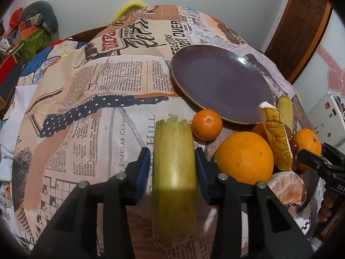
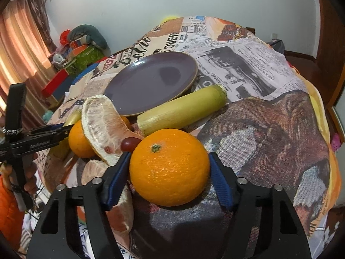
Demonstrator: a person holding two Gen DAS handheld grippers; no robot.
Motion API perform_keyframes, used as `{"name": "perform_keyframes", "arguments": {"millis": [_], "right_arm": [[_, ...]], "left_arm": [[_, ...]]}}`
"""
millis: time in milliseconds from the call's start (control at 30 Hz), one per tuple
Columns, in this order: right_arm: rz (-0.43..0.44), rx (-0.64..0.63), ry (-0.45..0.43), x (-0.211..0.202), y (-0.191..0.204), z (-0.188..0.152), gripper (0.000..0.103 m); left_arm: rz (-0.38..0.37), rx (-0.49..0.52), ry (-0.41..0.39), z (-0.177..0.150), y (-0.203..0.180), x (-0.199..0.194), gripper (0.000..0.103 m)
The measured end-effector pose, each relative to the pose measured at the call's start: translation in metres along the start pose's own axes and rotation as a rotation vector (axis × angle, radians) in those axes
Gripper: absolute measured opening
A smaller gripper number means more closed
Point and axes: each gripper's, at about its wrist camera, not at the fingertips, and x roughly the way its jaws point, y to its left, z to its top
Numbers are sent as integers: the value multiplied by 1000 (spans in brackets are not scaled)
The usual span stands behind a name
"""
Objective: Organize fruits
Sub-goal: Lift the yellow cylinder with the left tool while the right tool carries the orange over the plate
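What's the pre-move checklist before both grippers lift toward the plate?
1. Left gripper closed on the sugarcane piece: ok, both pads sit against its sides.
2. Right gripper closed on the big orange: cannot tell, the pads flank it closely but contact is unclear.
3. Plate free to receive fruit: ok, nothing lies on it.
4. Big orange clear of neighbours: not ok, the pomelo segment and grape crowd its left side.
5. Second sugarcane piece out of the lift path: cannot tell, it lies just behind the orange against the plate rim.
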Motion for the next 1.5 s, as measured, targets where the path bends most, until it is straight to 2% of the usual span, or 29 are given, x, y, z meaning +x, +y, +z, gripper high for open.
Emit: {"name": "perform_keyframes", "arguments": {"millis": [267, 500, 867, 933, 1067, 1500], "right_arm": [[-4, 7, -2, -2, 2, 1, 66], [-19, 29, -49, -18, 0, 5, 66], [-30, -6, -142, -44, 5, 24, 66], [-32, -15, -161, -48, 7, 28, 66], [-31, -34, -193, -54, 11, 35, 66], [-32, -88, -254, -53, 18, 61, 66]], "left_arm": [[9, 17, -4, -2, -7, -4, 38], [-5, 20, -30, -3, -12, -22, 38], [-15, 44, -128, 6, -30, -65, 37], [6, 56, -157, 9, -34, -73, 37], [-19, 50, -190, 13, -36, -85, 37], [-57, 71, -272, 36, -54, -101, 37]]}}
